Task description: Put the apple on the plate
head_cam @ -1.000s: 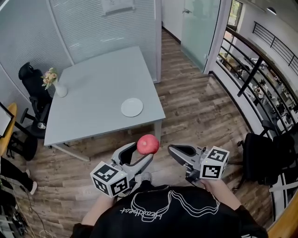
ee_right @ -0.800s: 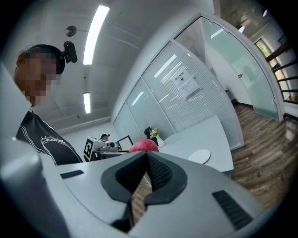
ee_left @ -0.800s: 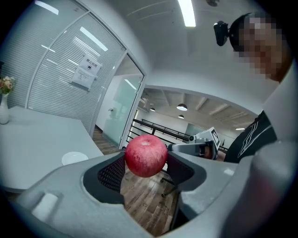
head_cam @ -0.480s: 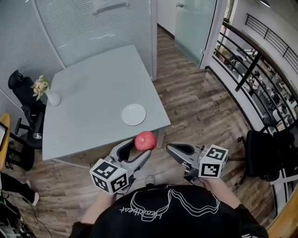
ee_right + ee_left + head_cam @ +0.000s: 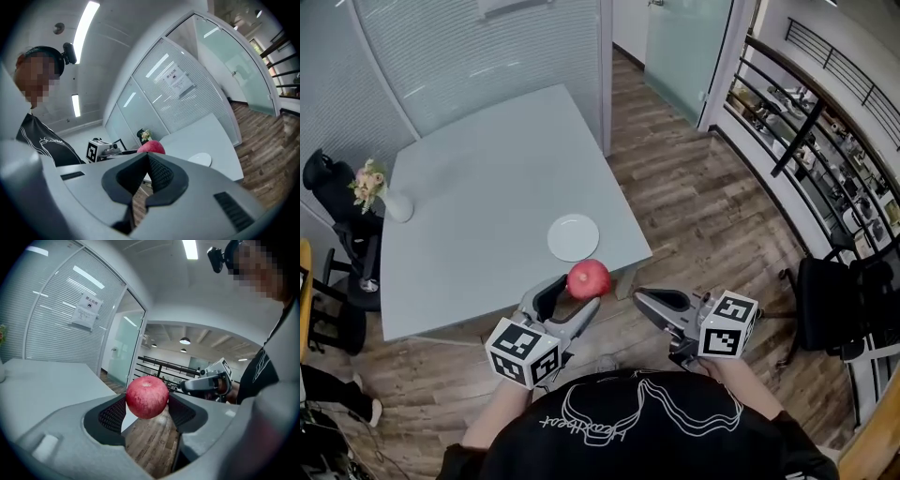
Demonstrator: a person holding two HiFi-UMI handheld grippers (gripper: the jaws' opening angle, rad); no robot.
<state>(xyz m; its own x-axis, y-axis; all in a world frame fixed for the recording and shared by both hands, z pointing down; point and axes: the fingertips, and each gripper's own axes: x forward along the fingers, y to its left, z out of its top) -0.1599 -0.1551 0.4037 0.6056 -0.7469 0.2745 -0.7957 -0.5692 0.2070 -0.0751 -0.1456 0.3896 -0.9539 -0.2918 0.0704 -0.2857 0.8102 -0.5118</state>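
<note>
Apple (image 5: 589,278) is what we look at first: red and round, it hangs in the air, pinched at its sides between the dark ribbed pads of the left gripper (image 5: 578,292), whose jaws stand about the fruit's own width apart. In the head view it now overlaps the near edge of the desk (image 5: 478,216), whereas a second ago we saw it over the wooden floor, short of that edge. The whole desk has slid closer and lower in our view, so we judge that the person is walking up with the load, and the grip looks unchanged on the way. The plate (image 5: 573,237), white and empty, lies near the near right corner of the desk, just beyond the apple, and the gap between the two has shrunk to almost nothing in the picture, though we cannot tell how high above the top the fruit rides. For the task this means that the carry is nearly over: we expect a short reach forward, then a lowering onto the plate before the jaws part. The right gripper (image 5: 649,305) holds nothing, its jaws pressed together, and hovers over the floor off that same corner, apart from the apple.
</note>
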